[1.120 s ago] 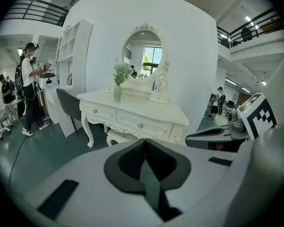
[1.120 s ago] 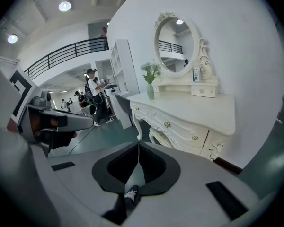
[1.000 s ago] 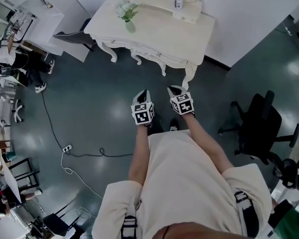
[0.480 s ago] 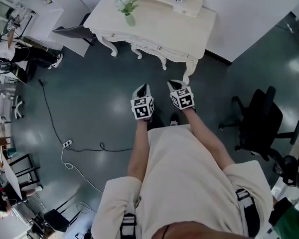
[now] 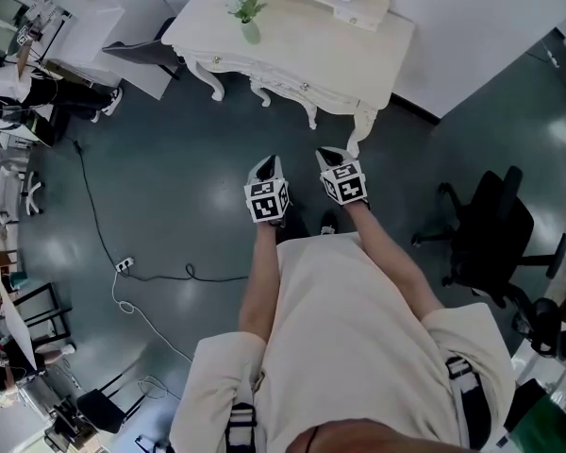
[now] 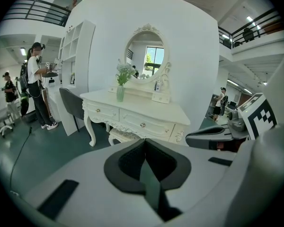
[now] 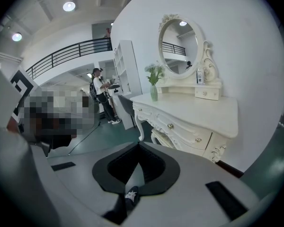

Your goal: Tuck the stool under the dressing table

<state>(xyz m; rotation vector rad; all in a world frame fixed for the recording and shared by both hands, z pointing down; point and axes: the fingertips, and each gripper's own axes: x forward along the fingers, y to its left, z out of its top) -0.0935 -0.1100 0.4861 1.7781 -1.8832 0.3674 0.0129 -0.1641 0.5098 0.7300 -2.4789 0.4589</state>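
- Head view: dark green floor [image 5: 170, 187]; the white dressing table [image 5: 302, 45] stood top centre, with the left gripper [image 5: 268, 163] and right gripper [image 5: 329, 155] below it.
- Left gripper view: jaws were clenched and empty; the stool [image 6: 121, 135] sat under the table, mid-frame.
- Right gripper view: jaws were likewise clenched and empty; the stool looked rigid, probably light, and best gripped at the seat rim.

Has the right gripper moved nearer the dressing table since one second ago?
No. The right gripper keeps about the same gap to the dressing table; only the view shifted.
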